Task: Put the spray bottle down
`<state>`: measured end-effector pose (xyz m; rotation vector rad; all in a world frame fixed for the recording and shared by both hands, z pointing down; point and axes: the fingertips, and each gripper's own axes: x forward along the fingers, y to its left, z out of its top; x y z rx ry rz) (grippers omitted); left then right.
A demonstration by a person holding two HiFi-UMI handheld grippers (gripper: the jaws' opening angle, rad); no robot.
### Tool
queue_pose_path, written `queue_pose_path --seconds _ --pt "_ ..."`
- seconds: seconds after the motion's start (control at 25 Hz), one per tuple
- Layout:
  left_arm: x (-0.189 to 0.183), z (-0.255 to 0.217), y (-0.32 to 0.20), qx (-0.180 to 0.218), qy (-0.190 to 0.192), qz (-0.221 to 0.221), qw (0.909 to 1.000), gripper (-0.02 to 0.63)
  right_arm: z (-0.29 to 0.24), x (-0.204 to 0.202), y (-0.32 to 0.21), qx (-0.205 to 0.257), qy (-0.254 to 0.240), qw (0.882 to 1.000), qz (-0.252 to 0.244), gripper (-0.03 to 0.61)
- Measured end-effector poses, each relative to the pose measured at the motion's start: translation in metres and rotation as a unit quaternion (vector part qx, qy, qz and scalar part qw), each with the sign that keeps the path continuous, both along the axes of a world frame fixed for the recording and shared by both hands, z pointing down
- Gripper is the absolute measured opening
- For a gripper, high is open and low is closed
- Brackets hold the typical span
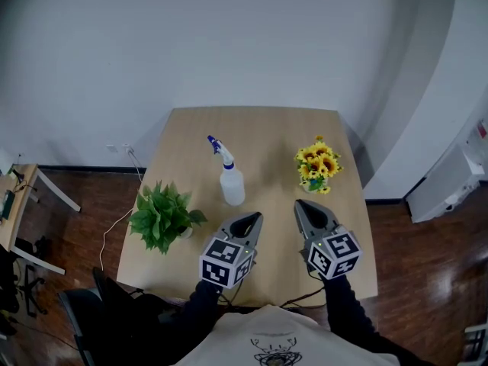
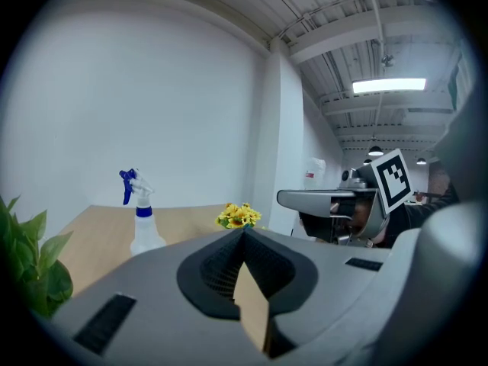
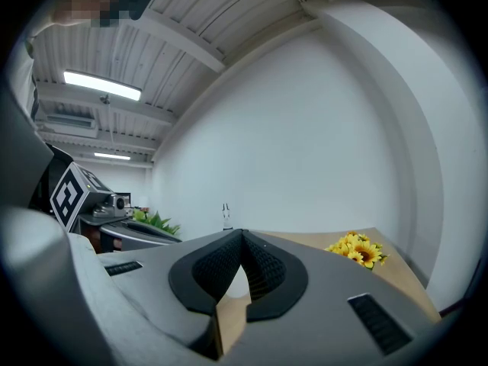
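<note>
Left gripper and right gripper, head view: both hang over the near part of the table, side by side, tips pointing away from the person. Each pair of jaws is pressed together with nothing between them. The spray bottle stands upright on the table just beyond the left gripper's tip, apart from both grippers, its blue trigger head toward the far left. A green potted plant sits at the table's left edge and a bunch of sunflowers toward the right.

Left gripper view: the jaws meet in a closed point and hold nothing. Beyond them, to the left, the spray bottle stands on the tabletop; the sunflowers lie farther off, and the right gripper shows at the right.

Right gripper view: the jaws are likewise closed on nothing. Only the top of the spray bottle rises above them; the sunflowers lie to the right.

Progress, as a judgement: the bottle rests on the table, free of any grip, so the placing looks complete and nothing appears left to do.
</note>
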<state>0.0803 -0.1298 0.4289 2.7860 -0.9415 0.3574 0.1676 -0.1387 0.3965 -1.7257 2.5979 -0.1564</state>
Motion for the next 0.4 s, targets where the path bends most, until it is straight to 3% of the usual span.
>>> queue_pose_path --seconds 0.4 --pt "-0.0013 0.0002 0.0042 0.004 -0.004 -0.009 0.9999 0.000 0.0005 0.0013 0.0043 0.002 0.003 1.000 -0.003 0.000"
